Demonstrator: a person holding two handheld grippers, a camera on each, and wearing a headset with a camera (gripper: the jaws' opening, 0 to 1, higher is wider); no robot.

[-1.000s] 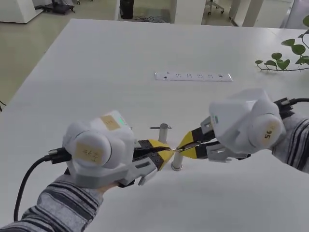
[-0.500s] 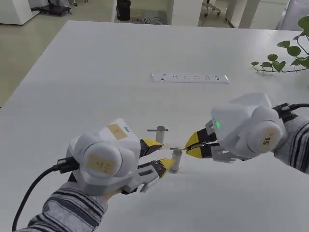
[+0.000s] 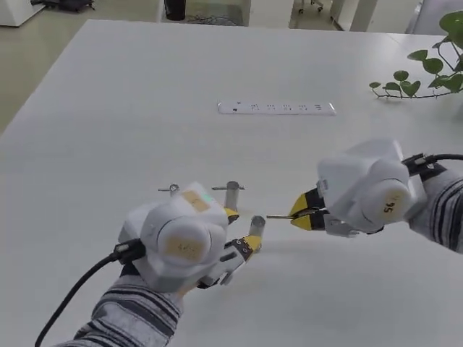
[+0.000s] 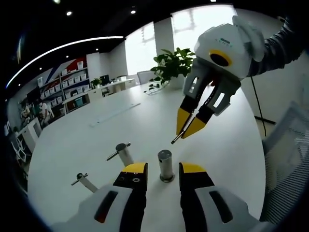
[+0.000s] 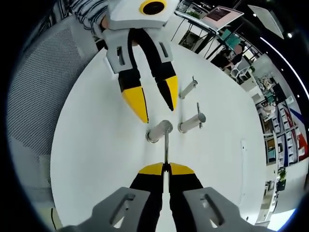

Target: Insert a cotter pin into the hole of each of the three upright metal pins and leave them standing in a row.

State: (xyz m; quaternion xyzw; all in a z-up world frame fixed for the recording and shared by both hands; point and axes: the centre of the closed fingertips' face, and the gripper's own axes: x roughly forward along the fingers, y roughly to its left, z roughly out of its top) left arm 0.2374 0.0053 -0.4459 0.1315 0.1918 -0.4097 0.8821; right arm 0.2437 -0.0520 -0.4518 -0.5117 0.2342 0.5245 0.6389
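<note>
White table (image 3: 108,108), power strip (image 3: 276,108) out back: two metal pins (image 3: 231,194) already wear cotters, left gripper (image 3: 241,228) sits spread at the bare third pin (image 3: 257,225), right gripper (image 3: 298,215) pinches a cotter pin (image 3: 278,216) near its top, plant (image 3: 427,69) far right.

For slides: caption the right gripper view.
Right gripper points cotter pin at bare metal pin; left gripper open nearby.

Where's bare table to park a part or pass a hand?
Free: the white tabletop between the white power strip and the upright metal pins, plus its left side. Crowded: centre front, where the left tool straddles one pin and the right tool holds a thin metal cotter pin beside it.
</note>
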